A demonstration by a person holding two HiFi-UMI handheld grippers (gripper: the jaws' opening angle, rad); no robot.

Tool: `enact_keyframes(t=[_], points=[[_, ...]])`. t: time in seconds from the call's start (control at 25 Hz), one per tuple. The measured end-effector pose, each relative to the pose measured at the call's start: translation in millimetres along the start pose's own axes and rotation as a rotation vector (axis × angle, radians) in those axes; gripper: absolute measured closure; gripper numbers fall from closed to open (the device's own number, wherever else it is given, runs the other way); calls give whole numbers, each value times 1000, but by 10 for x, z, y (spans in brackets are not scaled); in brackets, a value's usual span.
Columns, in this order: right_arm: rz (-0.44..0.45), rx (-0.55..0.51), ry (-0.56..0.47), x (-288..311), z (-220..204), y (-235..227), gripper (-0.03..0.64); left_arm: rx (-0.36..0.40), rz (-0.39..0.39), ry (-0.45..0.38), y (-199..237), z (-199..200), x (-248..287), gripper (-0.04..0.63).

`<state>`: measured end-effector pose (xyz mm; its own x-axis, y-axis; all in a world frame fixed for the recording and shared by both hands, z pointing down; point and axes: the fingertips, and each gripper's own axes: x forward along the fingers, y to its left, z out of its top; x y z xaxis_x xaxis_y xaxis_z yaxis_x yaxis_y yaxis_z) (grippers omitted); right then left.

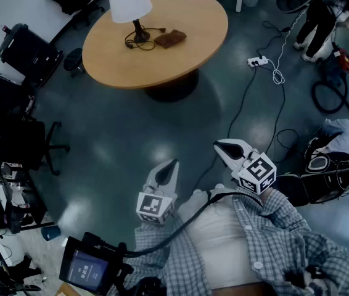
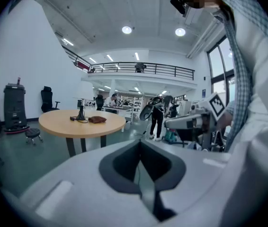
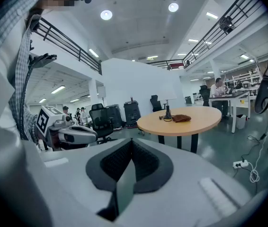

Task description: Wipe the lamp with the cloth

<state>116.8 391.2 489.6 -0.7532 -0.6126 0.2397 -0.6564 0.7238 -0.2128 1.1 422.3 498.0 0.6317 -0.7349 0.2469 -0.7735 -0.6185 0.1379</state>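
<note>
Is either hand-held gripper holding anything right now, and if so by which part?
Nothing. The left hand-held gripper and the right hand-held gripper are both shut and empty.

I stand in a big open office or lab hall: a glossy dark floor point(image 1: 131, 134), a round wooden table point(image 1: 193, 36) at my twelve o'clock, black office chairs point(image 1: 17, 134) at nine, a power strip point(image 1: 258, 60) with trailing cables at one, and, through my claws' cameras, a railed mezzanine point(image 2: 143, 70) and recessed ceiling lights point(image 2: 127, 30) overhead.
</note>
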Motion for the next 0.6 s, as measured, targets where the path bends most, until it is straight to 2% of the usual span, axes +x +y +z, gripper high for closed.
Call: enact_keyframes(t=[0.36, 0.6], points=[[9, 16, -1, -29, 33, 0, 614, 3, 3, 21, -63, 110, 50, 592], [17, 18, 1, -91, -12, -48, 614, -5, 13, 32, -117, 40, 68, 592]])
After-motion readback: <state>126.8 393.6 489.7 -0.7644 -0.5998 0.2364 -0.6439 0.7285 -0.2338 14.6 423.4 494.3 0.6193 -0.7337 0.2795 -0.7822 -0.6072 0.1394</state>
